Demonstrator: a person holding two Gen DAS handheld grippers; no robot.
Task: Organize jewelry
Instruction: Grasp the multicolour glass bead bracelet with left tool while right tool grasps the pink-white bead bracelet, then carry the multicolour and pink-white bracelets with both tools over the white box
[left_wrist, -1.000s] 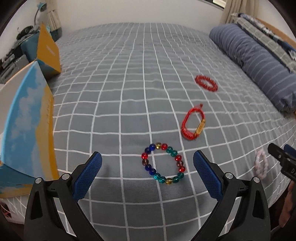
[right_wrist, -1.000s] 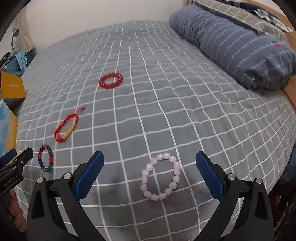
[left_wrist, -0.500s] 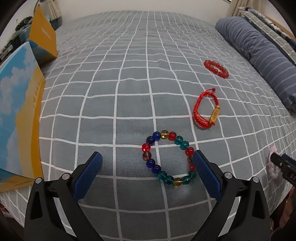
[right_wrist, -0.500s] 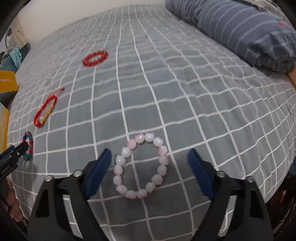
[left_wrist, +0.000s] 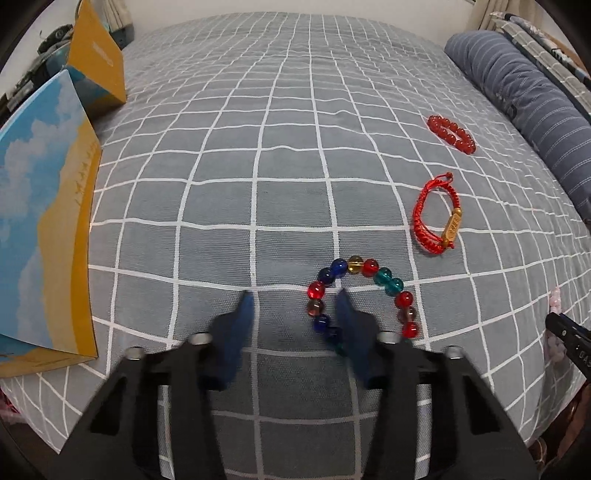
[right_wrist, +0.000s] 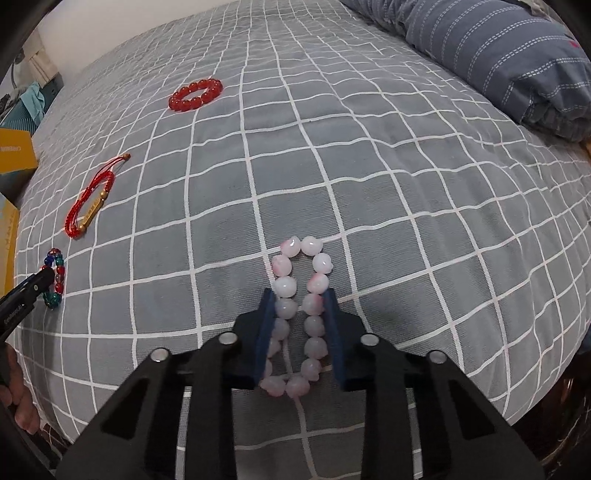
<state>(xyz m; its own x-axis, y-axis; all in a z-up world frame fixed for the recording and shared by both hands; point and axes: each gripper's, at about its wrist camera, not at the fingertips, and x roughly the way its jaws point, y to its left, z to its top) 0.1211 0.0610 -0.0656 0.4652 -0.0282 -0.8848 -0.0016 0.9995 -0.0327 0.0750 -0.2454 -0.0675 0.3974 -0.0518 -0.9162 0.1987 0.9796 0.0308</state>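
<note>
My right tool (right_wrist: 299, 295) is closing with the pink bead bracelet (right_wrist: 299, 317) between its blue pads, which touch both sides and squeeze it into a long oval on the bed (right_wrist: 406, 206). My left tool (left_wrist: 295, 299) is closing too, one pad inside the multicoloured bead bracelet (left_wrist: 364, 295) and the other outside its left side, the blurred pads not yet pressing the beads. Beyond lie the red cord bracelet (left_wrist: 437, 218) and the red bead bracelet (left_wrist: 450, 133), with a blue-and-yellow box (left_wrist: 44, 229) at the left bed edge.
</note>
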